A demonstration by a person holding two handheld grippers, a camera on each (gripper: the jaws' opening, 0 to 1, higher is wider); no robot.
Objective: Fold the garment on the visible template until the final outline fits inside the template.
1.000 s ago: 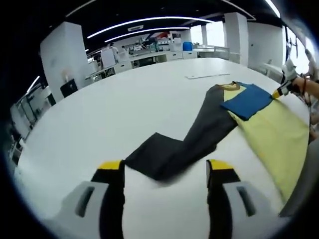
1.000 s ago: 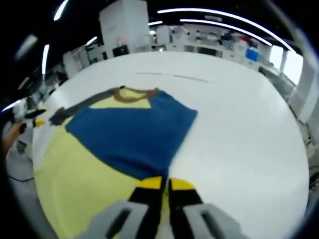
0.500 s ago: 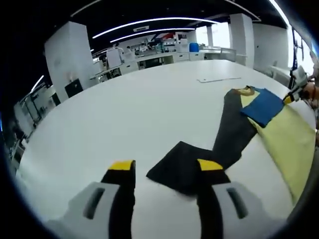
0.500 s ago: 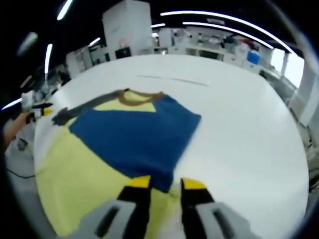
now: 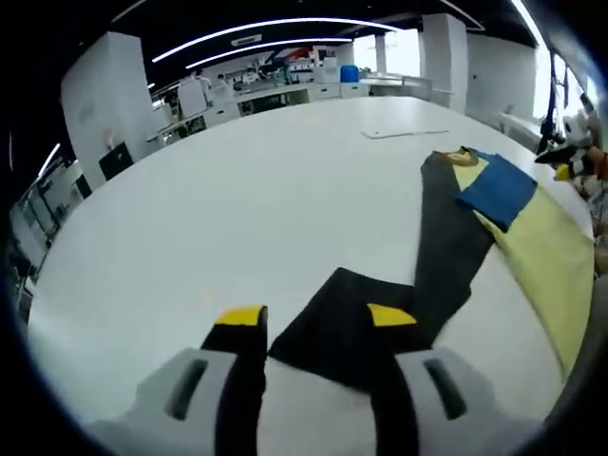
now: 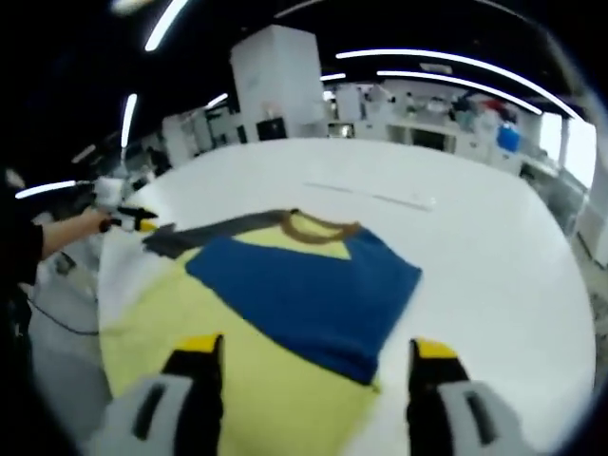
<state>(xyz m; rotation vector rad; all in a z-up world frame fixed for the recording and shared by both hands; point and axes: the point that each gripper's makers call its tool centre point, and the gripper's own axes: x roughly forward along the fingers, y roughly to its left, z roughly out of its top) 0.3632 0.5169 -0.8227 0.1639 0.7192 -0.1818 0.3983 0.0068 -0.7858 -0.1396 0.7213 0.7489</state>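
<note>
While both grippers' jaws are gaping wide, the garment (image 6: 285, 313) is lying flat, its dark sleeve (image 5: 399, 294) stretching along the surface (image 5: 237, 209) toward the left gripper (image 5: 313, 318).

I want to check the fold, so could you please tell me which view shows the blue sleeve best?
The right gripper view: the blue sleeve lies large and central across the yellow shirt. The left gripper view shows it small, near the edge.

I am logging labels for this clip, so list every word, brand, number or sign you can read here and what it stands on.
No readable text in either view.
Garment: plain yellow, blue and dark grey panels, no print or label visible.
White table: unmarked; the thin flat strip on it bears nothing legible.
Background benches and shelves: any labels are too small and blurred to read.
</note>
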